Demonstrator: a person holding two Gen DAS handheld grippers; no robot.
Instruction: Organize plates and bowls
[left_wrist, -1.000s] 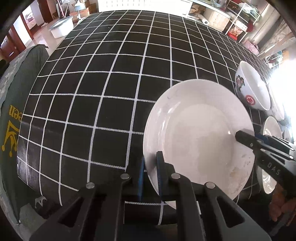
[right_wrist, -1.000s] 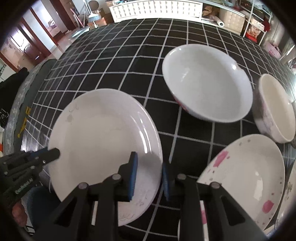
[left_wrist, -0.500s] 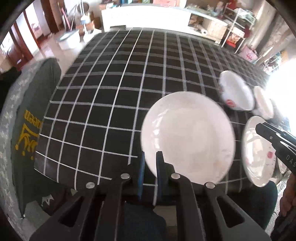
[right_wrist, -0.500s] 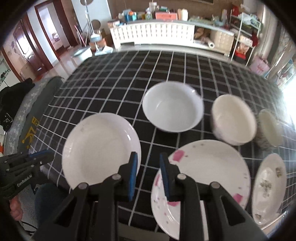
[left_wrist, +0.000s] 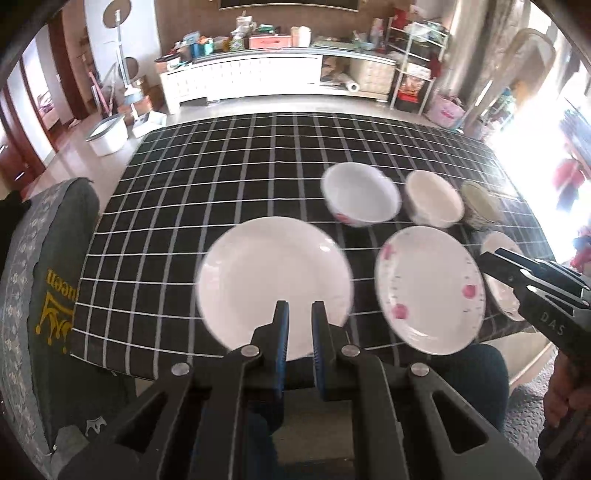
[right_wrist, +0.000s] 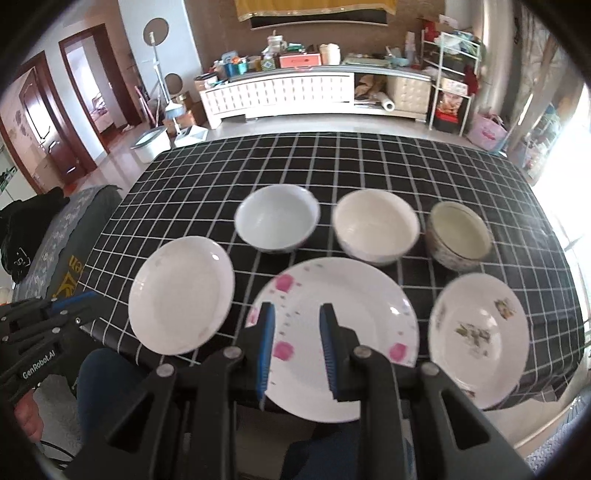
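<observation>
While both grippers hang empty, left gripper near-shut, right gripper narrow, I'd grab plain plate by rim w/ pads sq

Strong daylight pours in from the right, where the window area burns out to plain white in both views. The white plate and the pink-flowered plate show soft glare and slightly smeared rims, probably motion blur. The checked cloth on the bench bows outward with fisheye distortion, and a dark vignette rings each picture's corners. The far room stays fairly sharp.
</observation>
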